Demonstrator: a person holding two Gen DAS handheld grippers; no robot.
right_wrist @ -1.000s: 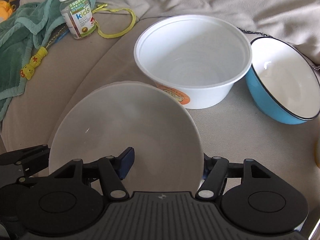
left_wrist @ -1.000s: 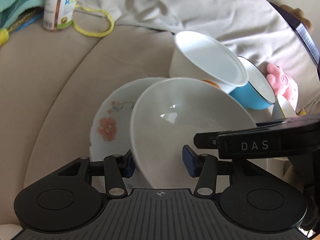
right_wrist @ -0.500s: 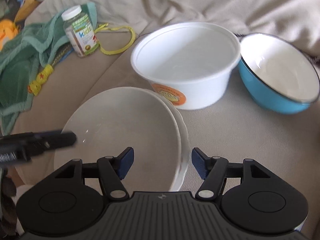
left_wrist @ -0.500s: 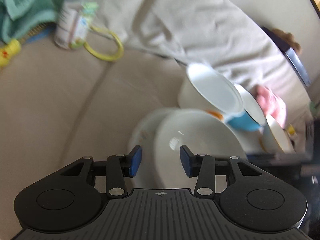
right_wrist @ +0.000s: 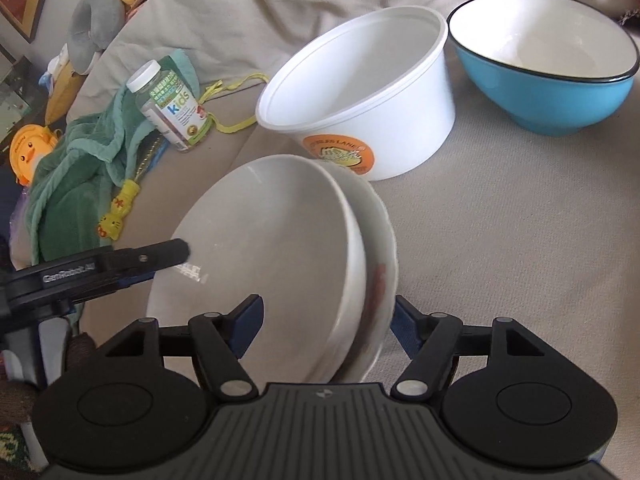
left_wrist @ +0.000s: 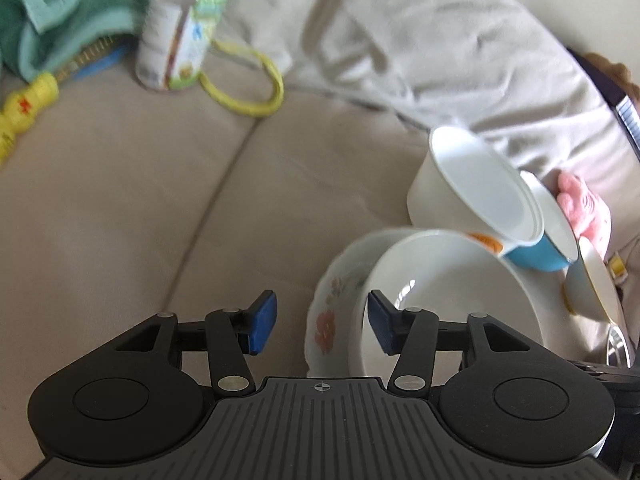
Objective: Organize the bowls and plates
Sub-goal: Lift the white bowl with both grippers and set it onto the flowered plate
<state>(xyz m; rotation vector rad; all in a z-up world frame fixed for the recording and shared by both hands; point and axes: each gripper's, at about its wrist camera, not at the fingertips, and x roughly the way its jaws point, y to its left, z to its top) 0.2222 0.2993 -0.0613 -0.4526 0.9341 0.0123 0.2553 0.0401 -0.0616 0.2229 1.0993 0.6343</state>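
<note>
A white bowl rests in a flowered plate, both tilted on edge on the beige sofa. My right gripper has its jaws spread around their near rims; whether the pads press on them I cannot tell. My left gripper is open and empty; the flowered plate and white bowl lie just right of it. It shows in the right wrist view at the bowl's left rim. A white plastic tub and a blue bowl stand behind.
A vitamin bottle, a yellow cord and a green towel lie at the left on the sofa. A small yellow-rimmed dish and a pink toy sit right of the blue bowl. Stuffed toys at far left.
My left gripper let go of the white bowl, opened and pulled back to the left. The bowl and plate now stand tilted within my right gripper's jaws, which has turned leftward.
</note>
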